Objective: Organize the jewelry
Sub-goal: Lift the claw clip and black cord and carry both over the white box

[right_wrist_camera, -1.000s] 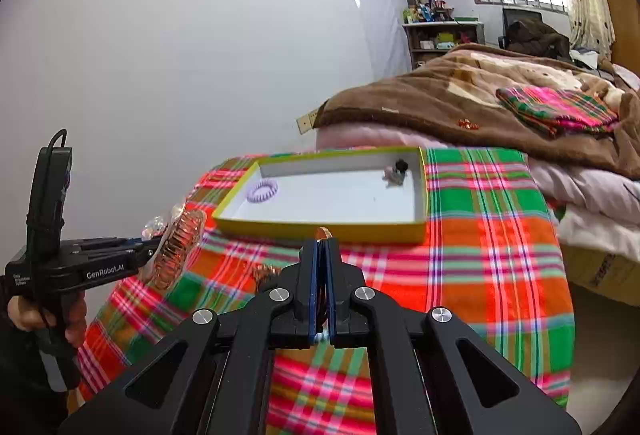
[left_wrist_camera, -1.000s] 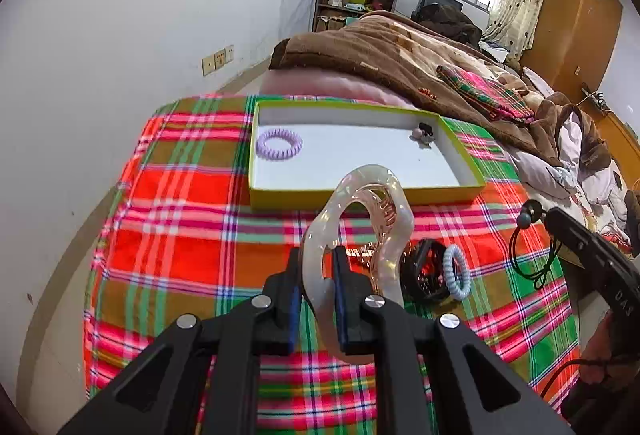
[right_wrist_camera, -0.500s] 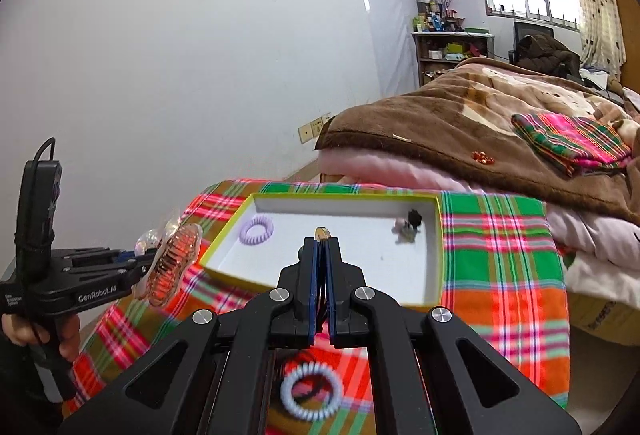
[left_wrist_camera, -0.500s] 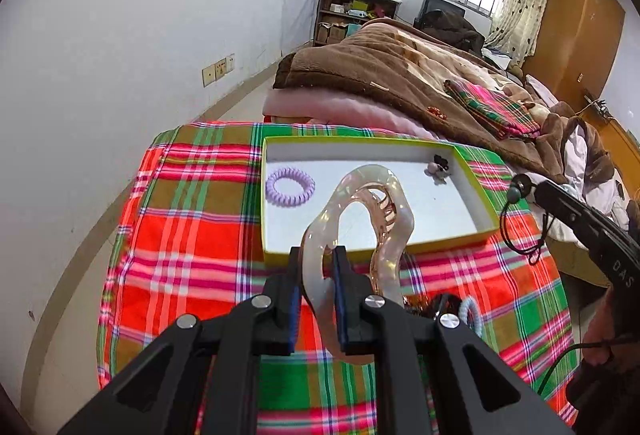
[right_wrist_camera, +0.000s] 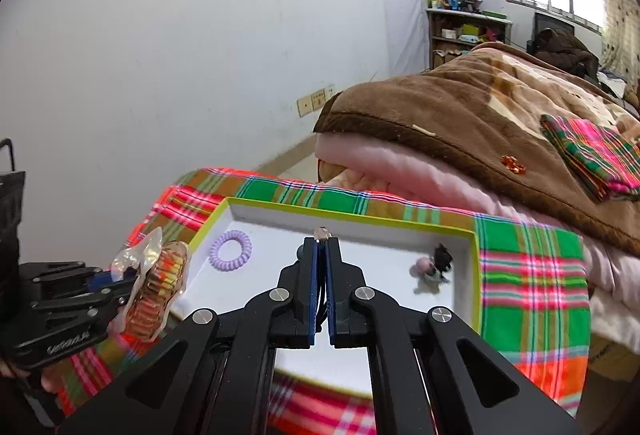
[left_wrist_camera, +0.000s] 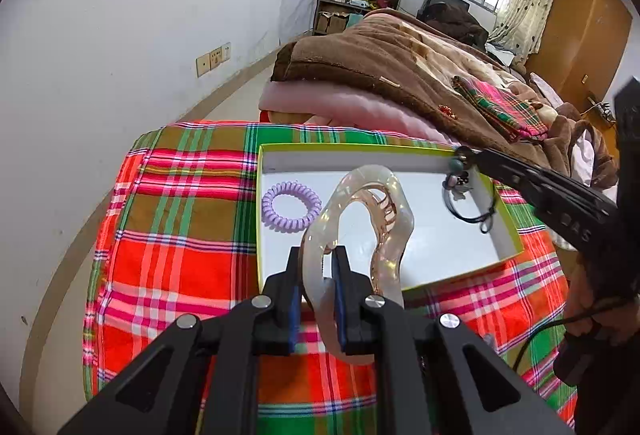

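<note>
A white tray with a yellow-green rim [left_wrist_camera: 360, 148] [right_wrist_camera: 360, 217] lies on the plaid-covered table. In it are a purple spiral hair tie [left_wrist_camera: 291, 207] [right_wrist_camera: 231, 249] and a small pink and black piece [right_wrist_camera: 432, 269]. My left gripper [left_wrist_camera: 318, 255] [right_wrist_camera: 100, 283] is shut on a translucent hair claw clip [left_wrist_camera: 360, 219] [right_wrist_camera: 156, 287], held over the tray's near left edge. My right gripper [right_wrist_camera: 320, 247] [left_wrist_camera: 470, 157] is shut on a black cord with beads [left_wrist_camera: 480, 215] [right_wrist_camera: 322, 234]. The cord dangles over the tray's right part.
The plaid cloth [left_wrist_camera: 180, 235] covers the table to its edges. Right behind it is a bed with a pink quilt and a brown blanket [left_wrist_camera: 380, 67] [right_wrist_camera: 460, 115]. A white wall runs along the left. A hand [left_wrist_camera: 592, 315] holds the right gripper's handle.
Both grippers have moved forward to the tray, which now looks larger. The right gripper with its cord has come over the tray's right part. The loose pieces on the cloth have left view.
</note>
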`<action>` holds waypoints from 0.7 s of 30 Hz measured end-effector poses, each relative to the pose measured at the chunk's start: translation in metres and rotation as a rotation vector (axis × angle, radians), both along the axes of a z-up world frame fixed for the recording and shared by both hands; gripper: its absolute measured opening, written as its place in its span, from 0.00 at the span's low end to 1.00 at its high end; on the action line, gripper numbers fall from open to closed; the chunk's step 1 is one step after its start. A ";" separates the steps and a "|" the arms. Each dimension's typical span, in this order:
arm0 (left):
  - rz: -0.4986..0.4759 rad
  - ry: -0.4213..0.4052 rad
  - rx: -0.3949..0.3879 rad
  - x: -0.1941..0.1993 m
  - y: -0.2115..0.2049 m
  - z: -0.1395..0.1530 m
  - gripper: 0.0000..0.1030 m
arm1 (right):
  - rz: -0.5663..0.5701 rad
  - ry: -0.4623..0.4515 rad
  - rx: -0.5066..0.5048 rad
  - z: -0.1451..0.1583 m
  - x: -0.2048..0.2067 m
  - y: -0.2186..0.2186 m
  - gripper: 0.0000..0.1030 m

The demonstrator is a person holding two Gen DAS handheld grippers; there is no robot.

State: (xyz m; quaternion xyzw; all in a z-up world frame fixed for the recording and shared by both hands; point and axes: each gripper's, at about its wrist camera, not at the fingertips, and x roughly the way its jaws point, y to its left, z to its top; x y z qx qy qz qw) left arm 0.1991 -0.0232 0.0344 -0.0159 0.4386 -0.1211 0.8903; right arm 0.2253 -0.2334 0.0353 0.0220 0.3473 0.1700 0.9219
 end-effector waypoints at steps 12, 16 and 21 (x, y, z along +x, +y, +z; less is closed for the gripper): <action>0.013 0.062 0.012 0.026 -0.003 -0.025 0.14 | 0.024 0.130 0.024 -0.035 0.057 0.021 0.03; 0.024 0.063 0.002 0.031 -0.001 -0.028 0.14 | 0.031 0.156 0.011 -0.043 0.069 0.027 0.03; 0.026 0.065 0.031 0.038 -0.002 -0.029 0.14 | 0.030 0.178 0.011 -0.050 0.079 0.031 0.03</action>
